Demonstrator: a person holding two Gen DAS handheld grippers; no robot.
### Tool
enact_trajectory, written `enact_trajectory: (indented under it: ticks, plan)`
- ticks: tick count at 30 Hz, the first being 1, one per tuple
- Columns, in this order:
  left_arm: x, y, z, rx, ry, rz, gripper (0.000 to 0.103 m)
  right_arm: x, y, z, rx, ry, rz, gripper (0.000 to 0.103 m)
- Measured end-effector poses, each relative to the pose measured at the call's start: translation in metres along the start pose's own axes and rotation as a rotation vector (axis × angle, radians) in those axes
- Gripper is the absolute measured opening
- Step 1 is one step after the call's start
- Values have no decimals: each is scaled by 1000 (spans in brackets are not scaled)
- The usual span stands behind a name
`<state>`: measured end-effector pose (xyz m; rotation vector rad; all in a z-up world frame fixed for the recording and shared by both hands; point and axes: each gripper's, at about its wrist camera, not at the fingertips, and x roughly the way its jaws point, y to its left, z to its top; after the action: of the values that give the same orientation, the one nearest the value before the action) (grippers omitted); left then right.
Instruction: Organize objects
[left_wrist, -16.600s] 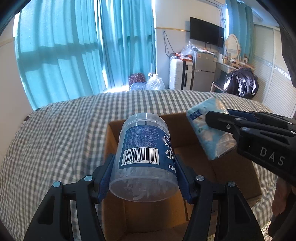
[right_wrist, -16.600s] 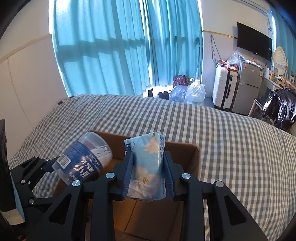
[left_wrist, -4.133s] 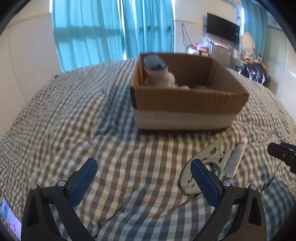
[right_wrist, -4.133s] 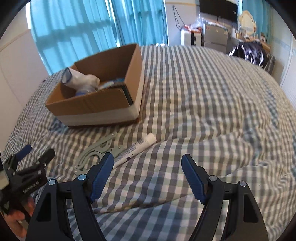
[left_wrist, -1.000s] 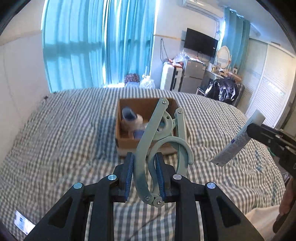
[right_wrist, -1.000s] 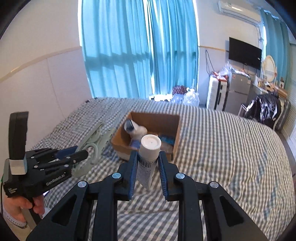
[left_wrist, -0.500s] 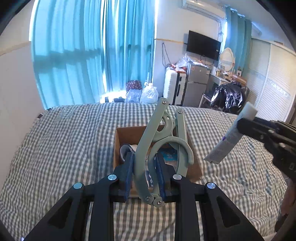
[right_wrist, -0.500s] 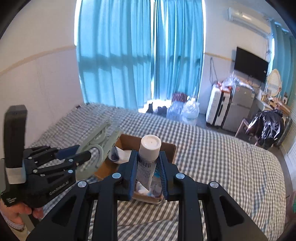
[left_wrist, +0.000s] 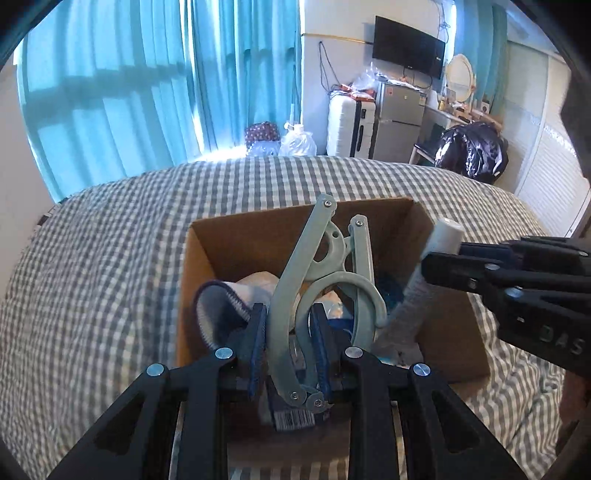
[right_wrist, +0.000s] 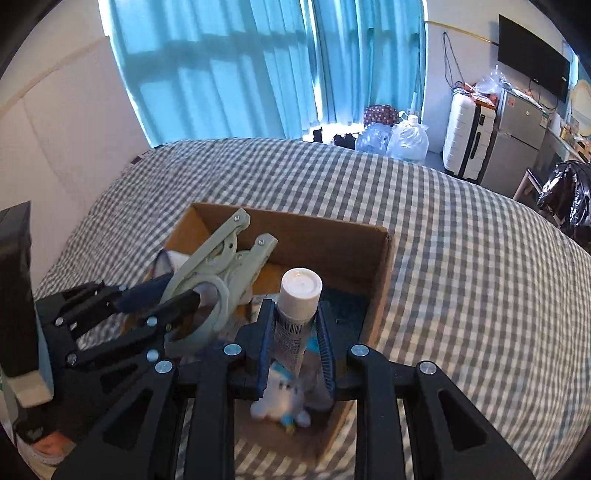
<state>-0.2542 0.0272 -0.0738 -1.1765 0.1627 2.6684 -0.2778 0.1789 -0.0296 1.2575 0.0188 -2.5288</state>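
A: Hanger (left_wrist: 295, 291): matt pale-green plastic, metal rivets. Tube (right_wrist: 295, 314): glossy plastic, smooth white cap.
B: Box (left_wrist: 236, 236): matt brown cardboard. Bedcover (right_wrist: 461, 258): woven checked cloth. Left gripper (left_wrist: 288, 350), right gripper (right_wrist: 295, 350): matt black plastic, ribbed blue pads.

Open cardboard box (left_wrist: 207, 258) sits on the checked bed (left_wrist: 92, 258). Folded pale-green plastic hanger (left_wrist: 295, 295), hook curved right, held tilted over the box's left half. White tube (right_wrist: 297, 314), barcode on its side, cap up, held over the right half. Inside: rolled sock (left_wrist: 218, 306), possibly blue packets; contents blurred.
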Motion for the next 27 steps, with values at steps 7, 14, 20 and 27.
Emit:
enact_trajectory:
  ticks: [7, 14, 20, 27]
  plan:
    - [10, 0, -3, 37, -31, 6, 24, 20, 4, 6, -7, -71, -25, 24]
    - [0, -3, 3, 27, -55, -13, 28, -3, 8, 9, 46, -152, -36, 29]
    - [-49, -2, 15, -9, -118, 27, 63, -61, 17, 14, 30, -200, -90, 30]
    - [-155, -11, 32, 11, -265, 102, 92, -167, 45, 10, 10, -307, -138, 48]
